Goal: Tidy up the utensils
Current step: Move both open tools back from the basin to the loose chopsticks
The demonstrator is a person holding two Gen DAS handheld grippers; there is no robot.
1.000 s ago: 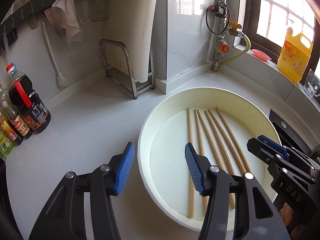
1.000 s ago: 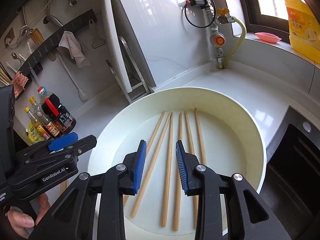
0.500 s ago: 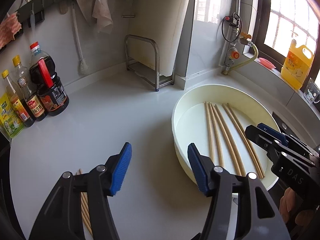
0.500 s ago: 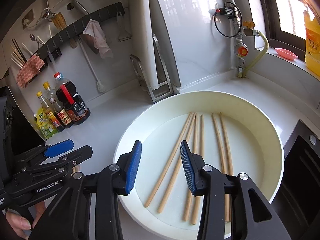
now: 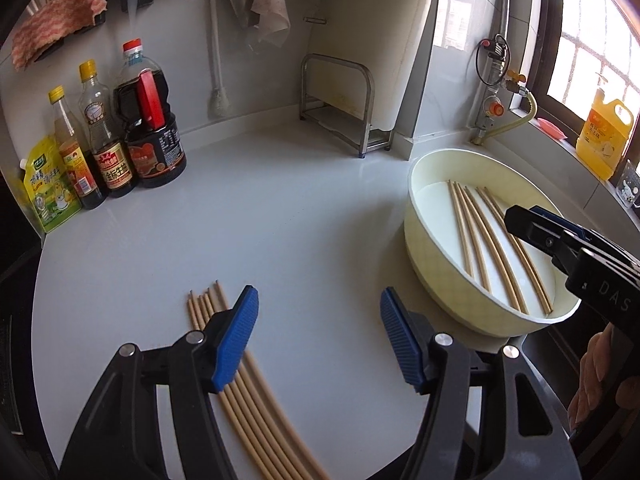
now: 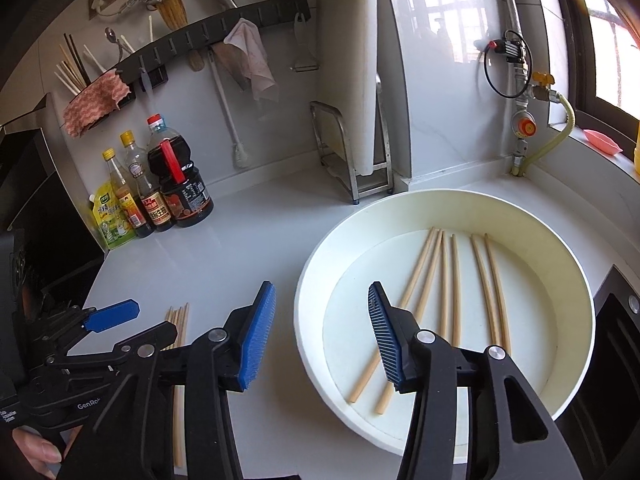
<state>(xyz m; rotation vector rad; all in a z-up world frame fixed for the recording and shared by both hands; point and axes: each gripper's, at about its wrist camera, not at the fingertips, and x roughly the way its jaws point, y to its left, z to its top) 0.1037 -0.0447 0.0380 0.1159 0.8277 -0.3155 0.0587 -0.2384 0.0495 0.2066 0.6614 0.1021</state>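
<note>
Several wooden chopsticks (image 5: 492, 248) lie in a cream round basin (image 5: 432, 268) on the white counter; they show in the right wrist view too (image 6: 452, 284), in the basin (image 6: 316, 264). A second bundle of chopsticks (image 5: 256, 396) lies on the counter under my left gripper's left finger, also seen in the right wrist view (image 6: 180, 320). My left gripper (image 5: 316, 340) is open and empty above the counter, left of the basin. My right gripper (image 6: 320, 336) is open and empty, over the basin's left rim.
Sauce bottles (image 5: 132, 136) stand at the back left of the counter. A metal rack (image 5: 340, 104) with a white cutting board (image 6: 360, 64) stands at the back. A gas valve and hose (image 6: 528, 120) and a yellow detergent jug (image 5: 604, 136) are by the window. A dark sink (image 6: 616, 360) lies right of the basin.
Both grippers have drawn back and swung left, away from the basin. The right gripper has opened wider. The counter bundle of chopsticks has come into view under the left gripper.
</note>
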